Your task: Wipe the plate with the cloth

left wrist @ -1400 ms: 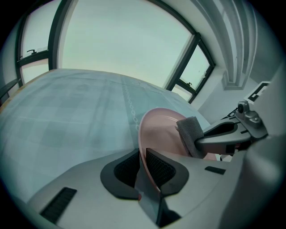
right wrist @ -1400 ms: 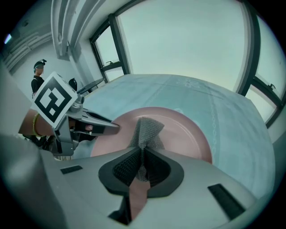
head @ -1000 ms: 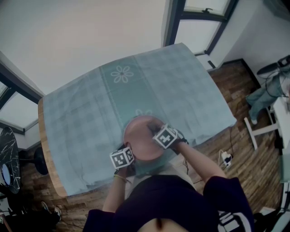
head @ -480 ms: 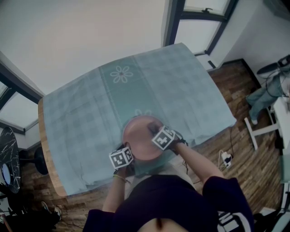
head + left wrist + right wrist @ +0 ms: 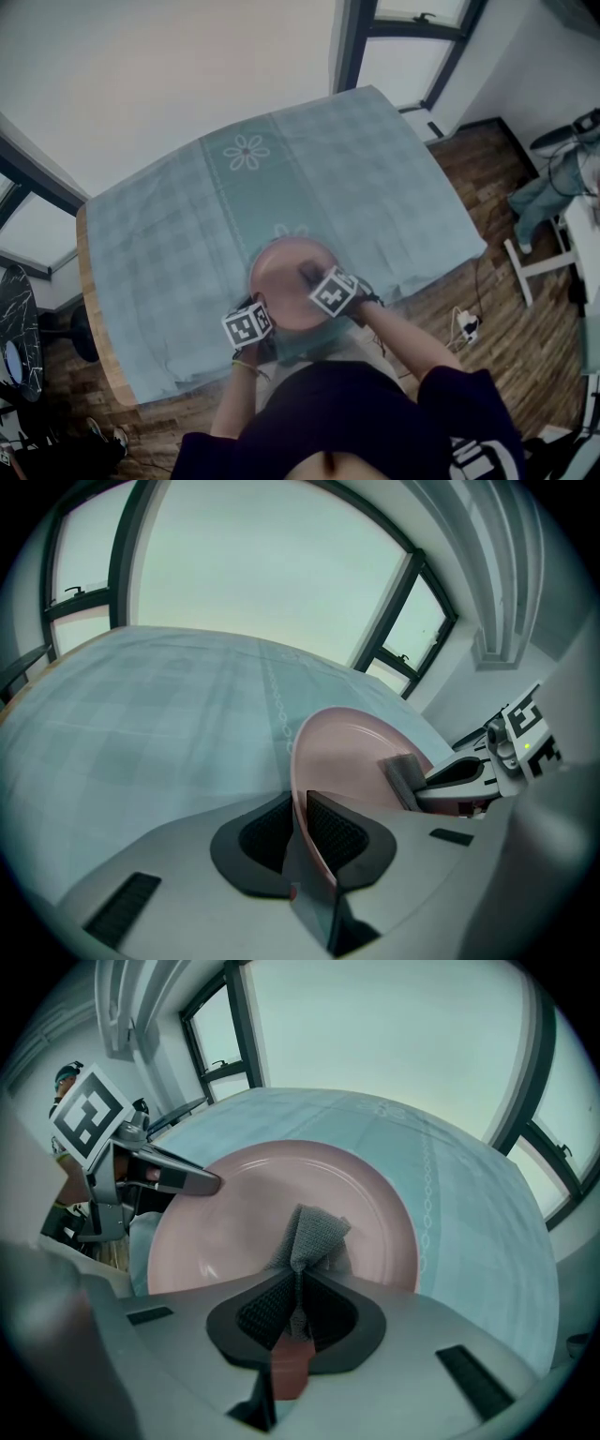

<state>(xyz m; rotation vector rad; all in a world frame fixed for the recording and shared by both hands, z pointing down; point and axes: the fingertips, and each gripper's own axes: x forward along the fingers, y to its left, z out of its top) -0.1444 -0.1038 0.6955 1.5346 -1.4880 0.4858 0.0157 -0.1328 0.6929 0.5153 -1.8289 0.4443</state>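
Clamping the near-left rim of the pink plate, the left gripper has its jaws closed on that rim, one pad on the upper face and one under it. Right gripper jaws are pinched together on a grey cloth. The cloth bunches out of the jaws in a folded wad. Its free end touches the plate's inner face, a little right of the plate's middle in the right gripper view. The left gripper view shows the same wad pressed to the plate face, with the right gripper coming in from the right.

Head view: the plate is at the near edge of the worktop, right in front of the person's torso, over a pale teal checked tablecloth. The left gripper is at the plate's lower-left rim. The right gripper is above the plate's right half, pointing steeply down. Both marker cubes face the camera. Cannot tell whether the plate lies flat on the tablecloth or is lifted slightly.

The tablecloth has a darker band down the middle with white flower prints, one flower just beyond the plate's far rim. The wooden worktop edge shows at the left where the tablecloth stops. Dark-framed windows stand beyond the worktop's far corner, with wood floor to the right.
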